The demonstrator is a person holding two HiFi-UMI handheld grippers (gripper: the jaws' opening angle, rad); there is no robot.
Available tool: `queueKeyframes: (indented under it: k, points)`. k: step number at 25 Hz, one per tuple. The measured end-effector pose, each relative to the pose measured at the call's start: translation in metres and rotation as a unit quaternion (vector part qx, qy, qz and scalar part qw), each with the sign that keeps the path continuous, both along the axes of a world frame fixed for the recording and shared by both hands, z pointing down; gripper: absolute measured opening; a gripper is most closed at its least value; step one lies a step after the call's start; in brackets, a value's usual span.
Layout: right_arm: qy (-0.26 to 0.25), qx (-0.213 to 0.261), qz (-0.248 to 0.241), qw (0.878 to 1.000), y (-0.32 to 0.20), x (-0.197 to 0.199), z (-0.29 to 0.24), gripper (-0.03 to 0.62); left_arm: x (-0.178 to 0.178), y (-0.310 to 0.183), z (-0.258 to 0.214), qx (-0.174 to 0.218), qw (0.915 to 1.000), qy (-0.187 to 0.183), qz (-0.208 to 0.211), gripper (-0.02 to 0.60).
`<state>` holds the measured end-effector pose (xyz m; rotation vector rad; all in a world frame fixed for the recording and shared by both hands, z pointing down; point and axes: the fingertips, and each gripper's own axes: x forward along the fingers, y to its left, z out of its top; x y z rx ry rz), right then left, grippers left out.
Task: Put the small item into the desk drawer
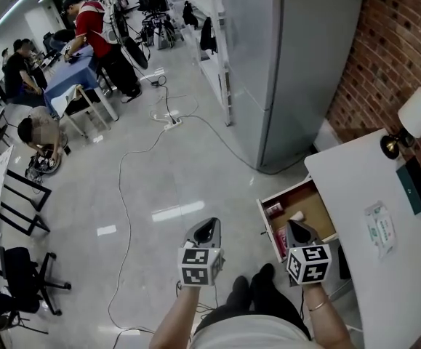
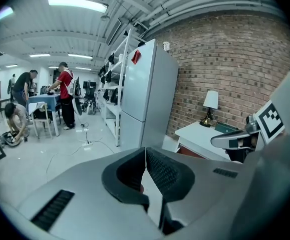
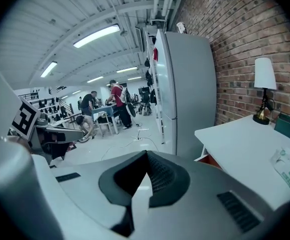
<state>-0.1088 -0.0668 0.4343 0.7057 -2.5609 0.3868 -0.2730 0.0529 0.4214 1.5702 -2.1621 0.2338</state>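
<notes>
The desk drawer (image 1: 316,203) stands pulled open from the white desk (image 1: 363,195). On its brown floor lie a small reddish item (image 1: 274,209) and a small pale item (image 1: 297,216). My right gripper (image 1: 297,230) hovers over the drawer's near end, its jaws shut (image 3: 147,153) with nothing seen between them. My left gripper (image 1: 209,228) hangs over the floor to the left of the drawer, jaws shut (image 2: 146,149). A reddish patch shows low behind its pads; what it is I cannot tell.
On the desk are a lamp (image 1: 414,118), a dark green box (image 1: 414,184) and a wipes packet (image 1: 379,227). A grey fridge (image 1: 297,49) stands beyond the drawer by the brick wall. Cables (image 1: 123,195) cross the floor. People work at tables far left.
</notes>
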Motion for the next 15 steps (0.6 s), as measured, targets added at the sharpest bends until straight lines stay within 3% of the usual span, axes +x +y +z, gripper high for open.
queueKeyframes:
  k: [15]
  points:
    - [-0.001, 0.008, -0.005, 1.000, 0.006, -0.023, -0.007, 0.005, -0.024, 0.019, -0.004, 0.006, 0.9998, 0.002, -0.020, 0.028]
